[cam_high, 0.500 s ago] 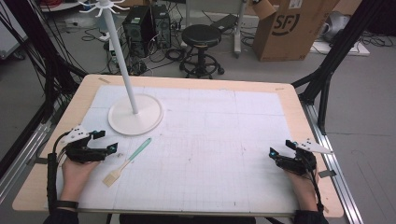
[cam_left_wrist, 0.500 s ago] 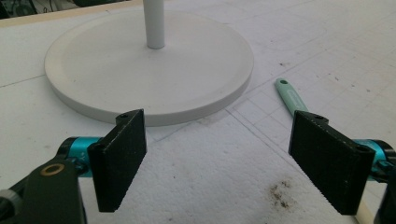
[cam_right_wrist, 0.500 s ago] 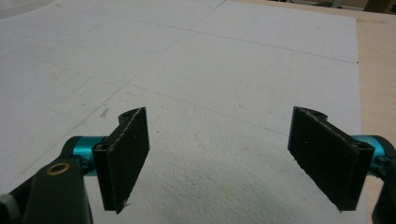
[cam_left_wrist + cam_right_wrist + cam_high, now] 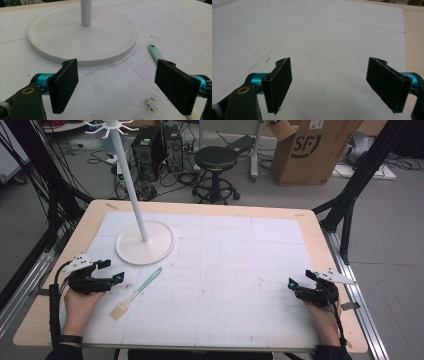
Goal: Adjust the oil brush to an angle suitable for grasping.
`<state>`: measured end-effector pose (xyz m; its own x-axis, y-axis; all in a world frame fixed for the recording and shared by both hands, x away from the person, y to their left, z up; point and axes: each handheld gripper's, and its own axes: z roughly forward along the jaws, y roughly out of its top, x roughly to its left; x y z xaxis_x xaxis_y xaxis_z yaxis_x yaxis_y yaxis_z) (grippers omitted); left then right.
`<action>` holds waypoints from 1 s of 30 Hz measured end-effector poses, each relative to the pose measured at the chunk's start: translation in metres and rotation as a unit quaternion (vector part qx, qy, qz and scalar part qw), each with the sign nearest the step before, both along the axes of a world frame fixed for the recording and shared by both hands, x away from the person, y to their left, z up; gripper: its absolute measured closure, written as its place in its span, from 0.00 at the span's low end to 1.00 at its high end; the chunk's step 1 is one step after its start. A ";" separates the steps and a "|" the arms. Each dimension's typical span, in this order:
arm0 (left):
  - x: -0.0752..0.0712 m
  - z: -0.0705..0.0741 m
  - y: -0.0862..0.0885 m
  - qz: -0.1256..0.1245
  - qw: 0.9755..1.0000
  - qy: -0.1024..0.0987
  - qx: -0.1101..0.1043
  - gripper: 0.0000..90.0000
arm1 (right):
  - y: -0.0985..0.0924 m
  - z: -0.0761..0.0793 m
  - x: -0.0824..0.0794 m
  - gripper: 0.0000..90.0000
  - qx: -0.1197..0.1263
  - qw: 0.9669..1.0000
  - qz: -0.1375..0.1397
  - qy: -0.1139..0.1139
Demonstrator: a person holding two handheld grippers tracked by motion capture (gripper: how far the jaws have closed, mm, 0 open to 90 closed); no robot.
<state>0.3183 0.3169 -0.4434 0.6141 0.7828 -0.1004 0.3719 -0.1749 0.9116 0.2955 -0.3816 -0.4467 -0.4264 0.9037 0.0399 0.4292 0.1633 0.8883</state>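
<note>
Nothing is seen to have shifted between the earlier high view and the present one: both grippers and the brush are found where they were.

High view: the brush [image 4: 136,293], with its mint-green handle and pale bristle end, is seen lying flat on the white mat [image 4: 235,270], just in front of the round base of the white stand [image 4: 145,243], the handle tip near the base rim. The left gripper [image 4: 111,271] is held just left of the brush, apart from it. The right gripper [image 4: 299,281] is held well apart from the stand, at the mat's far right.

Left gripper view: the jaws are spread wide with nothing between them; the base rises just beyond, and the handle is seen passing behind the right-hand jaw.

Right gripper view: jaws likewise spread wide over bare mat, with the wooden table [image 4: 414,37] edge shown beside it.
</note>
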 end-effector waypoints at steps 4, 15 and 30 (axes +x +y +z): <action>-0.004 0.009 0.003 0.011 1.000 -0.013 -0.016 0.21 | 0.001 0.000 0.000 0.23 -0.002 1.000 0.002 0.004; -0.008 0.022 -0.011 -0.016 1.000 -0.013 -0.016 0.22 | 0.001 0.000 0.000 0.23 -0.002 1.000 0.002 0.004; -0.010 0.024 -0.041 -0.050 0.998 0.016 0.017 0.27 | 0.001 0.000 0.001 0.23 -0.005 1.000 0.004 0.003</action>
<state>0.3085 0.2756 -0.4197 0.6864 0.7210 -0.0954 0.3794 -0.2431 0.8927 0.2961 -0.3809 -0.4468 -0.4337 0.9005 0.0324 0.4330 0.1767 0.8839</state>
